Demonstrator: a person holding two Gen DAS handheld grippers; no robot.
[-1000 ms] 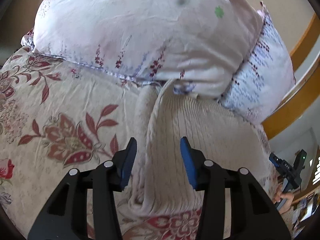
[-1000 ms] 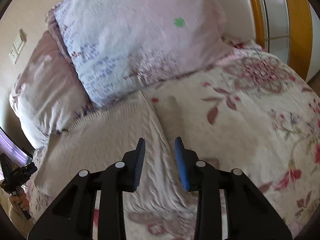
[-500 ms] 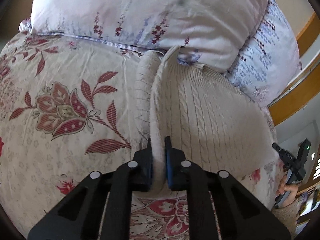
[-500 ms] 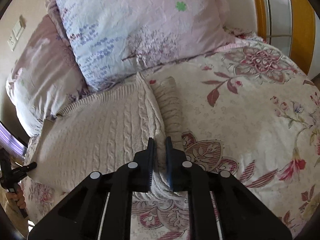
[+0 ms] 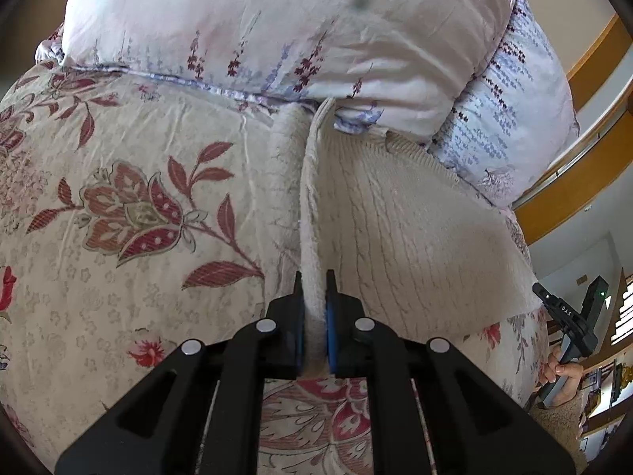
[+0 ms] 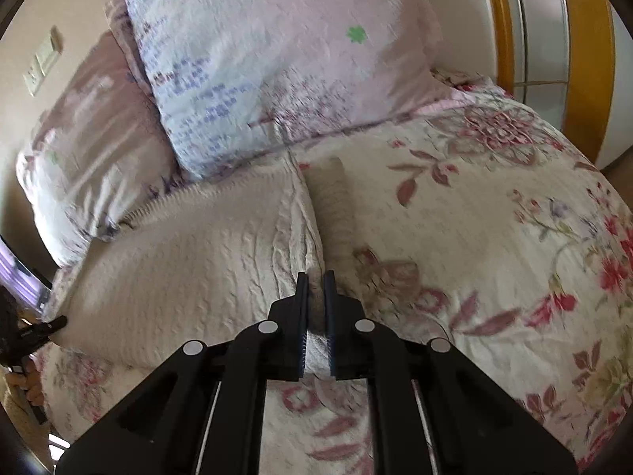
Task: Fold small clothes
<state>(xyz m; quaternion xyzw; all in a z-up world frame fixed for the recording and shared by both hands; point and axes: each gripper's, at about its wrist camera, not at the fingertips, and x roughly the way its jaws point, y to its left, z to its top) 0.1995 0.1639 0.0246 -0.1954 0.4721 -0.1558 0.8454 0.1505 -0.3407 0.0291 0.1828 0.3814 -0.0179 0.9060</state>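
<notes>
Cream cable-knit sweater (image 5: 415,229), flat on the floral bedspread (image 5: 118,198) below the pillows (image 5: 277,27): your left gripper (image 5: 314,289) and right gripper (image 6: 315,289) each clamp a side edge (grasp step done), so lift evenly and fold next.

A cream cable-knit sweater (image 5: 415,237) lies spread on the bed, its ribbed far edge tucked under the pillows. Its left side edge is pinched into a raised ridge, with a sleeve (image 5: 287,182) lying flat just beside it. In the right wrist view the other side edge stands up likewise, a ribbed sleeve (image 6: 336,206) alongside.
</notes>
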